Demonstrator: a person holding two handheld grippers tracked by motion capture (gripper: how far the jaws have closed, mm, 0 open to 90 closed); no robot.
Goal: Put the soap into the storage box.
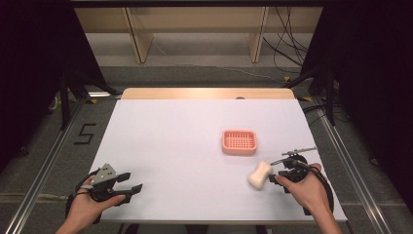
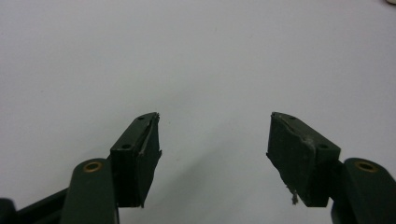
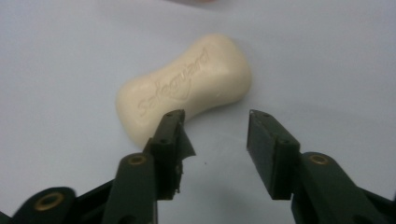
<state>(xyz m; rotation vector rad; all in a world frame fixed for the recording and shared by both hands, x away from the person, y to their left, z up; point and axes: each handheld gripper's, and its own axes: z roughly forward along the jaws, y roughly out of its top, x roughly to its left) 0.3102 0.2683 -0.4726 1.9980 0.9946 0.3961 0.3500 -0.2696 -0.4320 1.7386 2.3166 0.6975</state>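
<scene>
Soap (image 3: pixel 184 91): lies flat on the white table (image 1: pixel 185 161), just ahead of my right tongs and nearer the jaw at the left of the right gripper view; the pink soap dish (image 1: pixel 239 142) sits near, beyond it.
Right tongs (image 3: pixel 215 116): jaws apart, nothing between them.
Left tongs (image 2: pixel 215 115): spread wide and empty, well apart from the soap.
Miss risk: if I close now, I pinch air or nudge the bar aside with one jaw tip.
Slip risk: the bar looks smooth and waisted; I judge an off-centre pinch could squirt it out.
Dish risk: a hard shove could send the bar against the dish.
</scene>
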